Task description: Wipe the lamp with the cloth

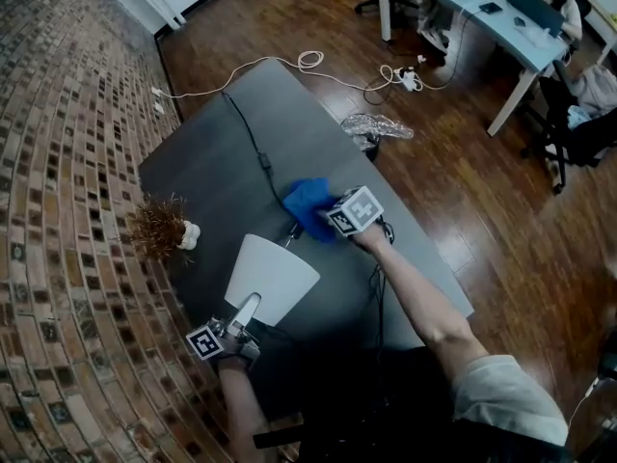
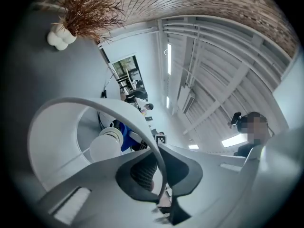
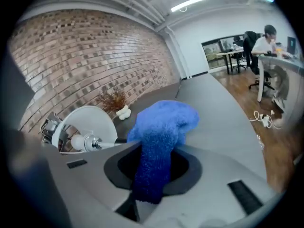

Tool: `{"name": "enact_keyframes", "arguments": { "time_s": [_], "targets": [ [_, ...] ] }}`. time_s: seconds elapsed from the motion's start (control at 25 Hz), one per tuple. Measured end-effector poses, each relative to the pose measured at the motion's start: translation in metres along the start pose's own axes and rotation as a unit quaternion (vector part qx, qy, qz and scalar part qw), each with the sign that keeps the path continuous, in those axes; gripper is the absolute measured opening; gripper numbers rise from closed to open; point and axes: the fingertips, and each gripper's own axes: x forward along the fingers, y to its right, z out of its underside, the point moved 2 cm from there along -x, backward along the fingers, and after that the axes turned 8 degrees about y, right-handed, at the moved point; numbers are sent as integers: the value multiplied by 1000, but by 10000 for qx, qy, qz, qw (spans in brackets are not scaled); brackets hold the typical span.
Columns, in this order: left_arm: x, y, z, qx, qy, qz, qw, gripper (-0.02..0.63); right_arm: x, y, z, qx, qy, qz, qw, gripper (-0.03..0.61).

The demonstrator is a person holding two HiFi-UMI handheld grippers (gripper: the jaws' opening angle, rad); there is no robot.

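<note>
An open-plan office: a long white table point(image 1: 482, 22) with a laptop point(image 1: 533, 6) and a seated person point(image 3: 268, 37), black swivel chairs point(image 1: 569, 133), dark wooden floor point(image 1: 463, 181), a brick wall point(image 1: 58, 162) (right beside the grey table point(image 1: 222, 152)), strip lights point(image 3: 190, 3) under a beamed ceiling point(image 2: 213, 65)

No legible words, brand names, numbers or labels anywhere. Only black-and-white square code patterns, printed on the white marker cube point(image 1: 205, 341) of the left claw point(image 1: 246, 309) and on the matching cube point(image 1: 353, 210) of the right claw point(image 1: 310, 225). No letters or digits within them.
</note>
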Motion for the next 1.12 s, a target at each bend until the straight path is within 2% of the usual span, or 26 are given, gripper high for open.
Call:
{"name": "enact_keyframes", "arguments": {
  "time_s": [0.08, 0.16, 0.2, 0.24, 0.32, 0.4, 0.44, 0.52, 0.56, 0.64, 0.72, 0.8, 0.92, 1.0, 1.12],
  "targets": [
    [0, -2, -4, -268, 197, -29, 9994, 3, -17, 21, -7, 58, 94, 482, 9988, 83],
    [-2, -8, -17, -860, 647, -67, 9942, 3, -37, 43, -18, -126, 320, 1286, 9911, 84],
    [-3, -11, -24, -1222, 904, -69, 9884, 5, -44, 43, -26, -222, 543, 1445, 9878, 84],
    [-5, -13, -30, -1549, 1131, -57, 9814, 5, -46, 31, -34, -323, 806, 1290, 9878, 84],
    [-9, -16, -36, -1986, 1444, -23, 9694, 6, -33, -19, -37, -683, 1119, 278, 9910, 84],
    [-11, -19, -39, -2172, 1610, 8, 9627, 6, -6, -68, -22, -1276, 869, -688, 9856, 84],
    [-11, -20, -40, -2214, 1653, 14, 9611, 6, 7, -82, -13, -1594, 627, -884, 9813, 84],
    [-13, -21, -39, -2260, 1688, -8, 9594, 6, 26, -83, 1, -1921, 230, -762, 9782, 85],
    [-13, -21, -39, -2268, 1692, -26, 9591, 6, 30, -70, 5, -1806, 130, -495, 9822, 86],
    [-14, -23, -39, -2261, 1673, -49, 9596, 6, 24, -22, 7, -1214, 34, 388, 9918, 86],
    [-12, -23, -38, -2243, 1615, -54, 9610, 6, 5, 24, 8, -600, 18, 1211, 9908, 96],
    [-10, -22, -37, -2237, 1593, -49, 9615, 6, -16, 51, 8, -141, 153, 1709, 9851, 101],
    [-12, -23, -40, -2282, 1714, -2, 9584, 6, -48, 73, -2, 440, 711, 2073, 9747, 97],
    [-13, -23, -41, -2215, 1757, 3, 9592, 8, -62, 82, -10, 592, 1010, 2148, 9696, 97],
    [-12, -20, -40, -2015, 1743, -57, 9638, 9, -70, 68, -29, 478, 1341, 1868, 9720, 97]
  ]
}}
